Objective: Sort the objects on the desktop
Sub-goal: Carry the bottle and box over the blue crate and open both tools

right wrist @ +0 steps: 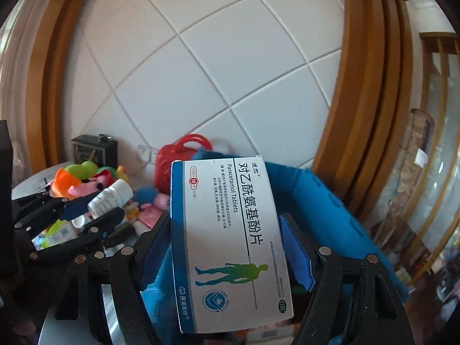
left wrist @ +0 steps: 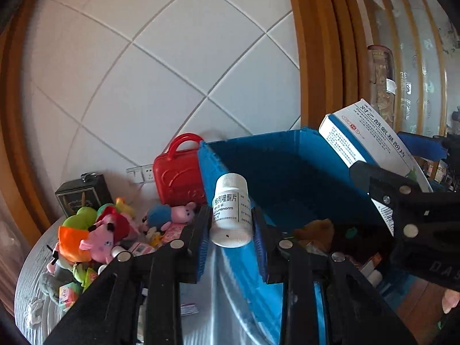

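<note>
My left gripper (left wrist: 231, 225) is shut on a white pill bottle (left wrist: 231, 210) with a ribbed white cap, held upright above the near wall of a blue bin (left wrist: 284, 166). My right gripper (right wrist: 227, 244) is shut on a white and blue paracetamol tablet box (right wrist: 227, 238), lifted in front of the same blue bin (right wrist: 325, 201). The box (left wrist: 368, 141) also shows in the left wrist view, at the bin's right side, with the right gripper's black fingers (left wrist: 402, 201) on it. In the right wrist view the left gripper (right wrist: 95, 211) and its bottle (right wrist: 110, 198) sit at the left.
Several plush toys (left wrist: 95, 230) and small packets lie heaped on the grey round table (left wrist: 28, 287) at left. A red toy case (left wrist: 178, 172) and a dark box (left wrist: 83, 192) stand against the white tiled wall. The bin holds a brown item (left wrist: 316, 230). Wooden frames rise at right.
</note>
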`<action>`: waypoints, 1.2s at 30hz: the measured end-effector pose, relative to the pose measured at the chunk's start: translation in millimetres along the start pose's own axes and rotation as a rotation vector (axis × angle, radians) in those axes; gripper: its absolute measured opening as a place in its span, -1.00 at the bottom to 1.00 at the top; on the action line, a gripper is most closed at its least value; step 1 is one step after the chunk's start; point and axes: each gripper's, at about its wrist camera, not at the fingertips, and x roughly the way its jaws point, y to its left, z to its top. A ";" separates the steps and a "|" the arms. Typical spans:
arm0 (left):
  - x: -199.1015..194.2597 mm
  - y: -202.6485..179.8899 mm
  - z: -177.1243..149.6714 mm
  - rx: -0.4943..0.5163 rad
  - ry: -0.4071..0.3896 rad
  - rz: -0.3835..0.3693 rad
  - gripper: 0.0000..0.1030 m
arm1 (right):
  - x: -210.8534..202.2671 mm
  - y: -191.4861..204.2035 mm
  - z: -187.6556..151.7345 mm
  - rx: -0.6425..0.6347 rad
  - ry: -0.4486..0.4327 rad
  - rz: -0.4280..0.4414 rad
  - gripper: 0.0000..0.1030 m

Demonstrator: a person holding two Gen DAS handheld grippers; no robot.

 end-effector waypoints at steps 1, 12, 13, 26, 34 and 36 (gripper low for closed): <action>3.1 -14.4 6.4 0.001 0.004 -0.004 -0.47 | 4.2 -16.5 -3.2 0.002 0.004 -0.011 0.43; 45.1 -139.1 23.6 0.077 0.144 0.001 -0.47 | 55.7 -139.7 -55.3 0.024 0.129 -0.068 0.43; 47.1 -143.5 23.7 0.078 0.149 0.008 -0.47 | 61.9 -145.1 -59.7 0.031 0.142 -0.061 0.43; 60.8 -159.1 28.5 0.062 0.172 0.073 -0.47 | 89.7 -173.3 -87.3 0.039 0.254 -0.002 0.44; 56.4 -154.9 30.3 0.048 0.148 0.089 0.24 | 89.4 -182.2 -85.2 0.050 0.237 -0.010 0.44; 56.3 -153.0 30.1 0.039 0.152 0.087 0.24 | 88.0 -183.1 -83.6 0.054 0.229 -0.009 0.51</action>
